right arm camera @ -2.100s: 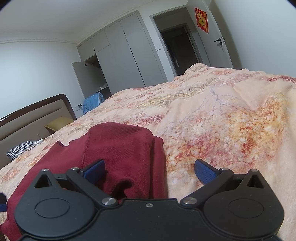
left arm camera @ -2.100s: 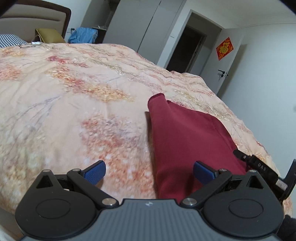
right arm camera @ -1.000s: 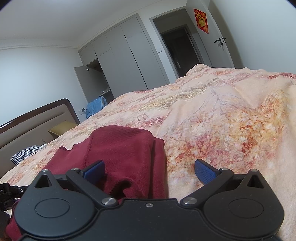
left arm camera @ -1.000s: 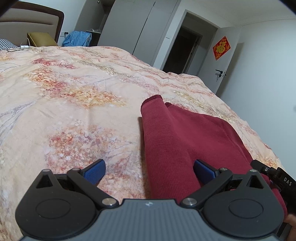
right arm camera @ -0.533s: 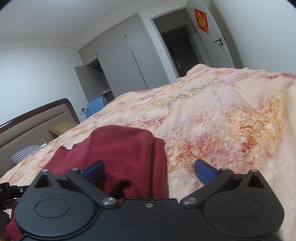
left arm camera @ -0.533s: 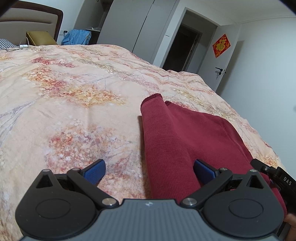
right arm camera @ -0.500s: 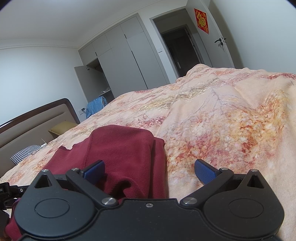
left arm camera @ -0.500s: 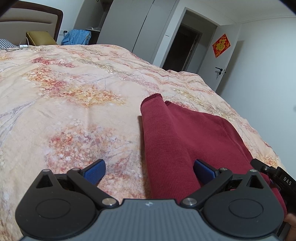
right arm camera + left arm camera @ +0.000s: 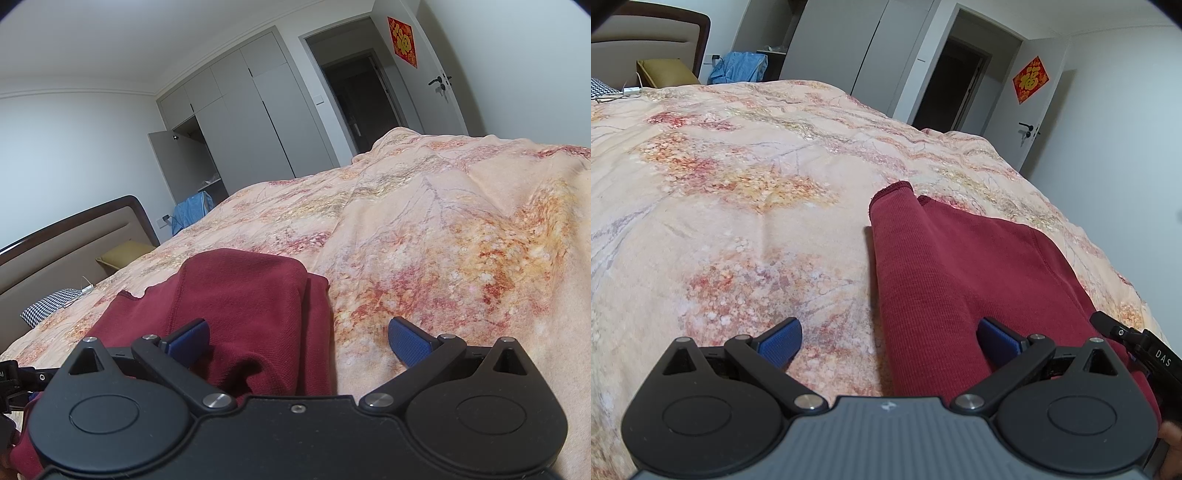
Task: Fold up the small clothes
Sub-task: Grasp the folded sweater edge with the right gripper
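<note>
While I've got both feeds up, the dark red knit garment (image 9: 964, 266) is lying on the bed, on top of the peach floral duvet (image 9: 738, 206), toward the near right part of the bed from the left camera. It looks partly folded already: one long folded edge runs away from me along its left side, with a cuff-like end poking up at the far tip, and a stitched seam shows on the flatter panel to the right.

My left gripper (image 9: 889, 336) has its jaws spread wide with nothing pinched. The left blue pad sits over bare duvet and the right blue pad (image 9: 999, 339) sits over the red fabric, so the folded edge falls between them. Can't tell if either pad is actually touching cloth.

My right gripper (image 9: 298, 338) is spread wide too and isn't clamping anything. From that camera the garment (image 9: 240, 295) bunches up into a rounded fold right in front, with the left pad (image 9: 188, 339) over it and the right pad over plain duvet. Part of the other gripper shows at the left edge.

Background stuff: grey wardrobe (image 9: 240, 110) with one door open, dark open doorway (image 9: 949, 92), a red paper decoration (image 9: 1030, 79) on the white door, brown headboard (image 9: 66, 240), a houndstooth pillow (image 9: 51, 302) and some blue clothes (image 9: 738, 68) in the corner.
</note>
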Demonstrator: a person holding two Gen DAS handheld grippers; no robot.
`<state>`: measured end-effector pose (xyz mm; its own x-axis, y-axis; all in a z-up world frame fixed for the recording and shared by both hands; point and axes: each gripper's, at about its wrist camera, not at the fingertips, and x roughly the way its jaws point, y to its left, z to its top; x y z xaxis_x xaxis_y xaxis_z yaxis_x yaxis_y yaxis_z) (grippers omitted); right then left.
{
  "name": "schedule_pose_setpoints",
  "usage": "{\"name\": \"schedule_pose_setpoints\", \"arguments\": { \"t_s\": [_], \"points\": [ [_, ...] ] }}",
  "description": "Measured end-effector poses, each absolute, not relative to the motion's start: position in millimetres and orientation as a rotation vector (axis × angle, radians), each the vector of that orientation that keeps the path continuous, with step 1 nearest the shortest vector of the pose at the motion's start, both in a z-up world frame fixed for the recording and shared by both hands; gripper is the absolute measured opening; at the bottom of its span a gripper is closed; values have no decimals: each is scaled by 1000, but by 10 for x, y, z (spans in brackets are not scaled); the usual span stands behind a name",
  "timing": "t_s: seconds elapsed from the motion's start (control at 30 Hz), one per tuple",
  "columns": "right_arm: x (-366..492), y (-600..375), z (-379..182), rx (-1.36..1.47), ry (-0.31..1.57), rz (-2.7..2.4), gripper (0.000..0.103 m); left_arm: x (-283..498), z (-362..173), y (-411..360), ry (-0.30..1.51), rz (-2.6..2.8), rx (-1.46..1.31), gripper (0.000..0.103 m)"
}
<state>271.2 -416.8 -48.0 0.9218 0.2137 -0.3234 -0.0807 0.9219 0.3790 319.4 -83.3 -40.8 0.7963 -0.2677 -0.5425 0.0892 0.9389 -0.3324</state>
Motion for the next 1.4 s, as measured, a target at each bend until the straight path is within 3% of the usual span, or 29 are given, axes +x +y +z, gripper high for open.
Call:
{"name": "schedule_pose_setpoints", "arguments": {
  "t_s": [0.33, 0.6, 1.4],
  "points": [
    [2675, -4156, -470, 390, 336, 299, 102, 3287, -386, -812, 677, -252, -293, 103],
    [2710, -4051, -466, 339, 362, 333, 92, 3325, -351, -838, 710, -248, -260, 103],
    [2722, -4075, -488, 344, 374, 329, 95, 3456, -208, -1035, 781, -268, -126, 103]
  ]
}}
